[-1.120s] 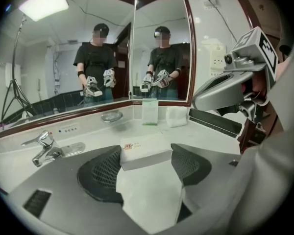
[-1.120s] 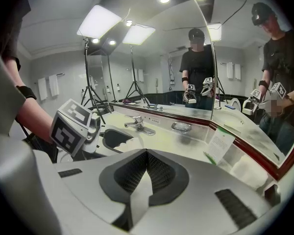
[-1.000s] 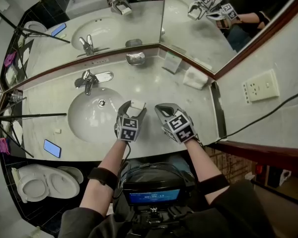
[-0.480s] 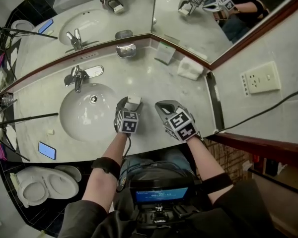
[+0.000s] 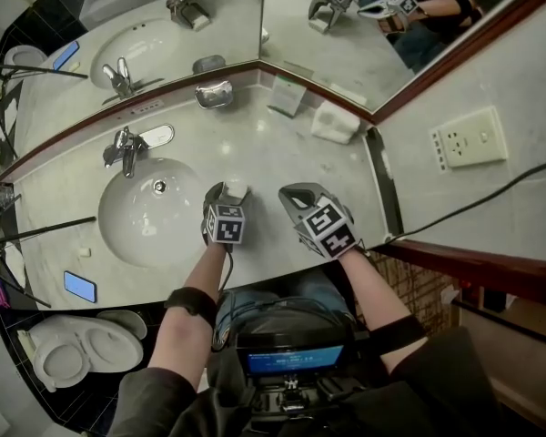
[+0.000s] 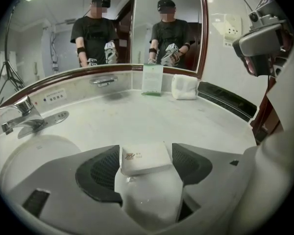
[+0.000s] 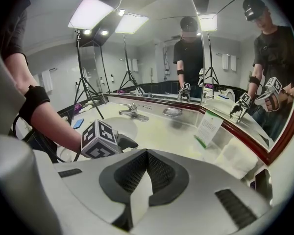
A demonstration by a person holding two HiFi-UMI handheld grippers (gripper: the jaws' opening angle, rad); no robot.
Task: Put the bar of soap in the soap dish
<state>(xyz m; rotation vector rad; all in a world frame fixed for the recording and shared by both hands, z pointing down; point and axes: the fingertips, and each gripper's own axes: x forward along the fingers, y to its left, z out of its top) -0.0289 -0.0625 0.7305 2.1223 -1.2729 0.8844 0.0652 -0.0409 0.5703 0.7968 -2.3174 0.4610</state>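
1. The left claw (image 5: 227, 192) is clamped on the bar of soap (image 6: 144, 156), one pad against each side of its white wrapper. The printed face looks up, probably so it can be laid flat. The jaws have just eased apart a little, but the soap sits between them and the pads look to be touching it
2. The soap is low over the counter (image 5: 282, 144), just right of the basin (image 5: 146, 221). It is well apart from the soap dish (image 5: 214, 95), so my reading is that the carry across has yet to be made
3. The soap dish stands empty at the back of the counter, against the mirror and a little right of the tap (image 5: 126, 146). That is likely so a washer at the basin can reach it
4. The right claw (image 7: 146, 154) has its jaws together with nothing between them. It hangs just beside the left one and seems to be kept out of the way, since one claw is enough for this job
5. Counted: two claws, one bar of soap, one soap dish, one tap and one basin
6. Also counted: one standing card (image 5: 287, 96) and one folded towel (image 5: 335, 122) in the back corner, and one blue phone (image 5: 79, 286) near the front edge; copies in the mirror are left out
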